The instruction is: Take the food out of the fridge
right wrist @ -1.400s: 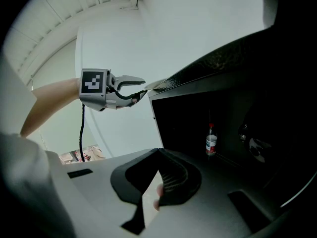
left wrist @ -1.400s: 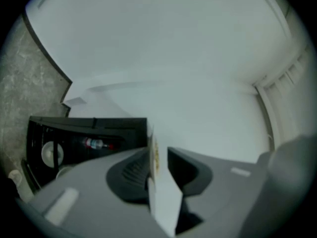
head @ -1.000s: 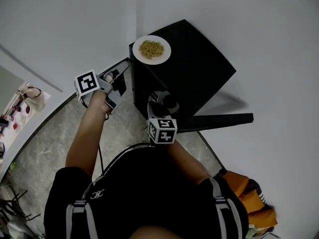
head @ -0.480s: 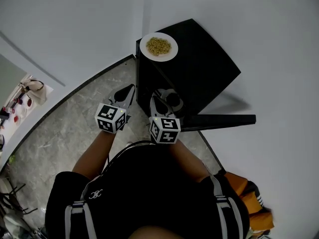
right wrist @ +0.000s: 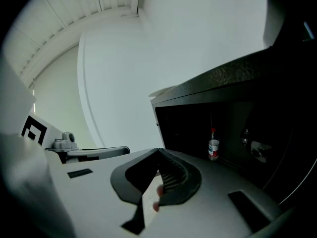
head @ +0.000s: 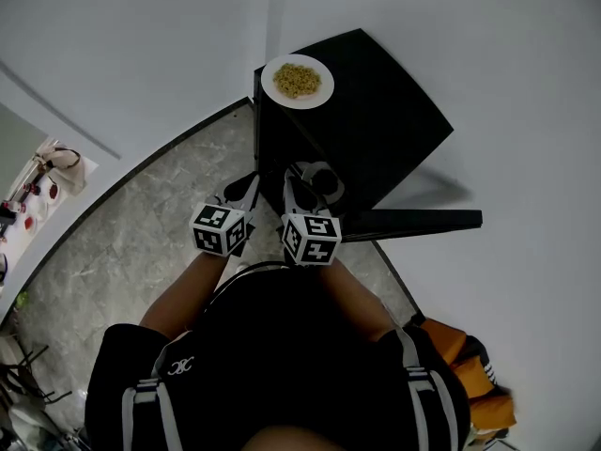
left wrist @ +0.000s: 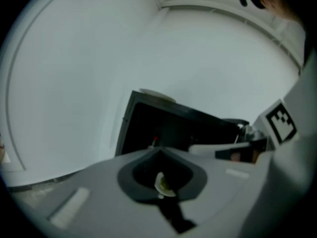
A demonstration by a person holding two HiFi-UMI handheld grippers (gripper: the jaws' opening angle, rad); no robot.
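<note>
one round white plate sits on the flat top of the fridge, at its far left corner. it holds one low heap of yellowish, stringy food. the fridge is a single small black box with a matte, faintly speckled top. its door stands open to the right, seen edge-on as a thin dark slab. inside, the right gripper view shows one small bottle with a red cap and a pale label, upright on a shelf; the rest of the interior is too dark to read.

two smooth grey plastic grippers are held side by side on the near side of the fridge's open front. each carries one cube of black-and-white square markers. the left gripper has its jaws pressed together and grips nothing; a small pale fleck lies in the dark recess behind the tips, and i cannot tell what it is. the right gripper is likewise pressed together and empty, with a ribbed pad showing.

the floor is grey veined stone. one orange bag lies at the near right.
</note>
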